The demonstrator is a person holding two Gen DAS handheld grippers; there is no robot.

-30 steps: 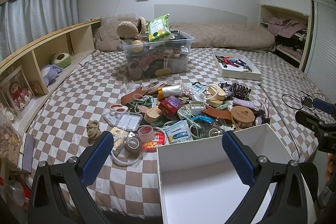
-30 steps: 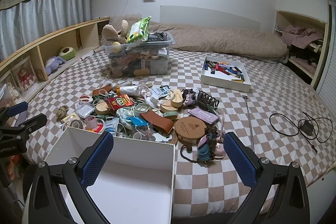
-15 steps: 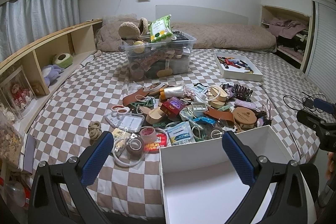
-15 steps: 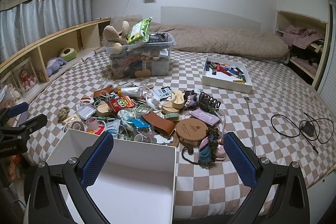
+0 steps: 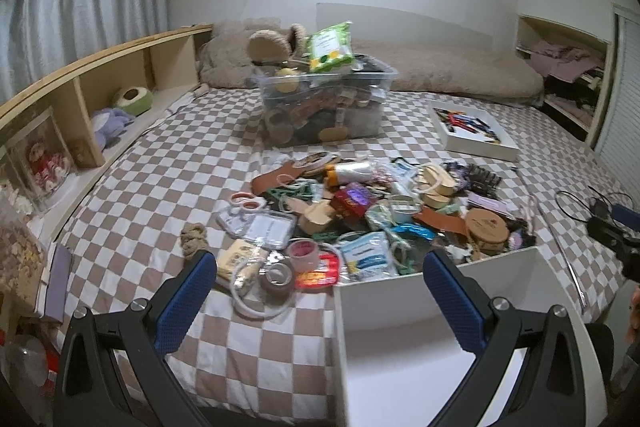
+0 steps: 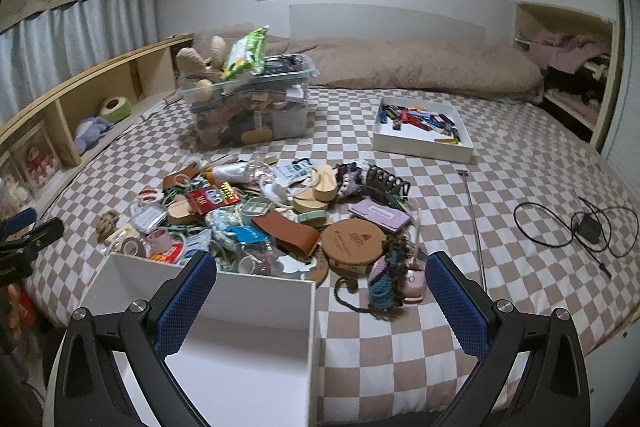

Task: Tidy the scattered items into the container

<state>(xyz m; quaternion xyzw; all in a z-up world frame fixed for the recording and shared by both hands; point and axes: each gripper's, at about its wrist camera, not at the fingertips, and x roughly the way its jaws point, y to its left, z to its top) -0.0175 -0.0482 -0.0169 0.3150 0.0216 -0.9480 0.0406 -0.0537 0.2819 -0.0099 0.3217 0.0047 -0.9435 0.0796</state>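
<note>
So the white box is sitting at the near edge of the checkered bed, nothing showing inside it, with the messy pile of small items lying just behind its far wall. A round wooden lid and tape rolls are sitting in that heap. Left gripper is hanging over the box's left corner, fingers spread wide and gripping nothing. Right gripper is hovering over the box's right side, also wide apart and empty. A clear bin is sitting stuffed farther back.
</note>
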